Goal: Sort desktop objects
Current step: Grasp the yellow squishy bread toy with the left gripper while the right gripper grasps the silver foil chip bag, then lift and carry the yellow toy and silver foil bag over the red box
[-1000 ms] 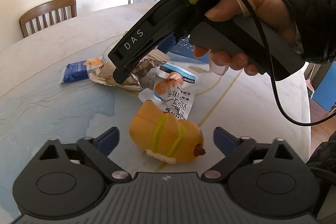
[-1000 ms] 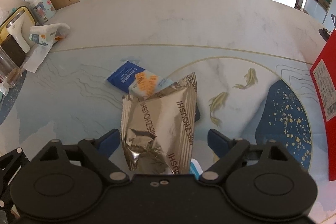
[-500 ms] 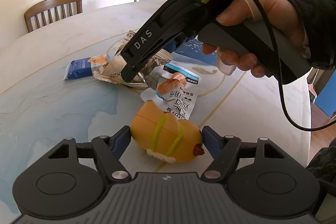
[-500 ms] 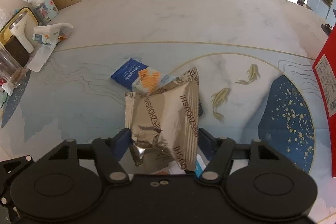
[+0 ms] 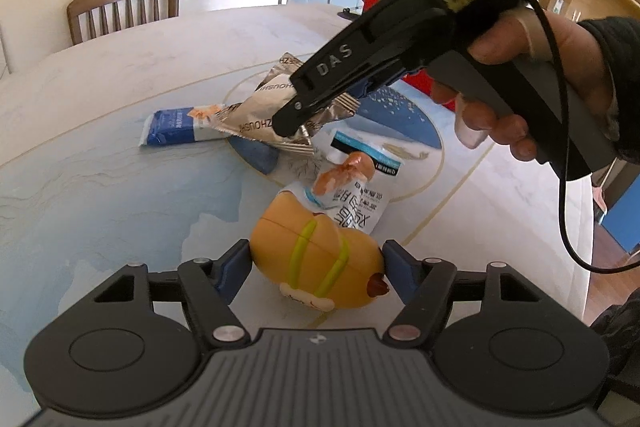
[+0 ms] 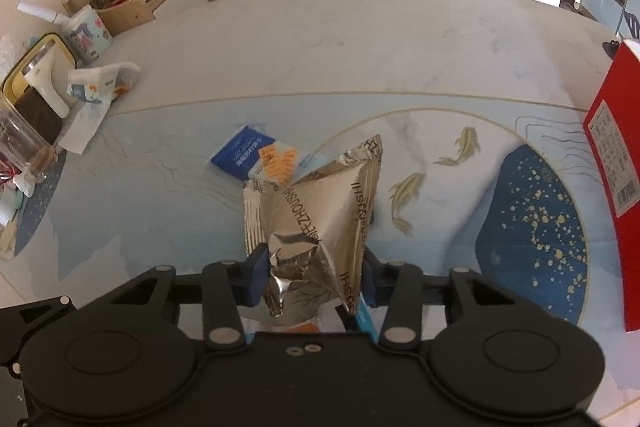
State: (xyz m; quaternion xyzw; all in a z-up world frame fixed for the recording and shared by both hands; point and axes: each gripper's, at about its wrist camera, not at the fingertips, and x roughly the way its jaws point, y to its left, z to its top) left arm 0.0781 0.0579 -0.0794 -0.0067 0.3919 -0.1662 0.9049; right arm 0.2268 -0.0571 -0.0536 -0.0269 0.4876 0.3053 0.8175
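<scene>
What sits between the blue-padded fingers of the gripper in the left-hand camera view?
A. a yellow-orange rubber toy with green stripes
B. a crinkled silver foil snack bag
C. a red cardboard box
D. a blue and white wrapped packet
A: in the left wrist view the yellow-orange rubber toy lies on the table between the fingers of the left gripper, whose jaws are closing and look to be touching it; the silver foil bag is in the right gripper.

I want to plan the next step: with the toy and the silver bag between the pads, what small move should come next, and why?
Probably finish closing, then lift. The left hand-held gripper is closing, its pads at the toy; the right hand-held gripper is closing on the silver bag.
</scene>
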